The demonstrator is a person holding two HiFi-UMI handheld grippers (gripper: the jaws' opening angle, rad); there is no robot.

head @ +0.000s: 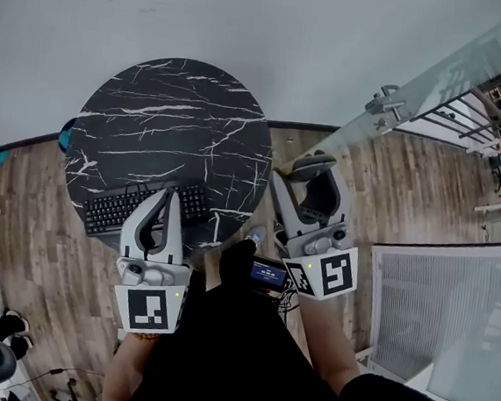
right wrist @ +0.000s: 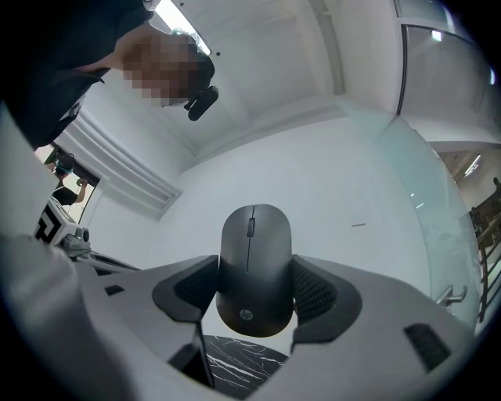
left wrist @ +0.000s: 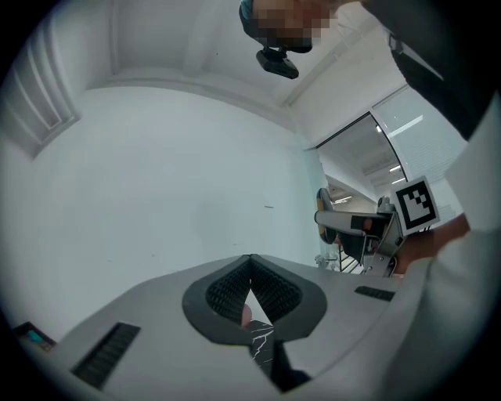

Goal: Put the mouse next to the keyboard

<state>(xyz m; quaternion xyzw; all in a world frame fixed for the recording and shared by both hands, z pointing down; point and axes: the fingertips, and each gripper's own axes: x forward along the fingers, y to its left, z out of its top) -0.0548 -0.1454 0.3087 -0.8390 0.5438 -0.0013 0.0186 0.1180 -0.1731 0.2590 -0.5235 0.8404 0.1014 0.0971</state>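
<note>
A black HP mouse (right wrist: 254, 266) sits clamped between the ribbed pads of my right gripper (right wrist: 254, 272), which is shut on it. In the head view that right gripper (head: 310, 172) holds the mouse (head: 314, 165) in the air, just off the right edge of the round black marble table (head: 170, 117). A black keyboard (head: 117, 211) lies on the table's near edge. My left gripper (head: 168, 198) hovers over the keyboard's right half. In its own view the left gripper (left wrist: 250, 270) has its jaws shut together with nothing between them.
The table stands against a white wall on a wooden floor (head: 37, 219). A glass railing (head: 437, 90) and a white slatted panel (head: 427, 292) are at the right. A small device with a blue screen (head: 268, 273) hangs in front of the person's dark clothing.
</note>
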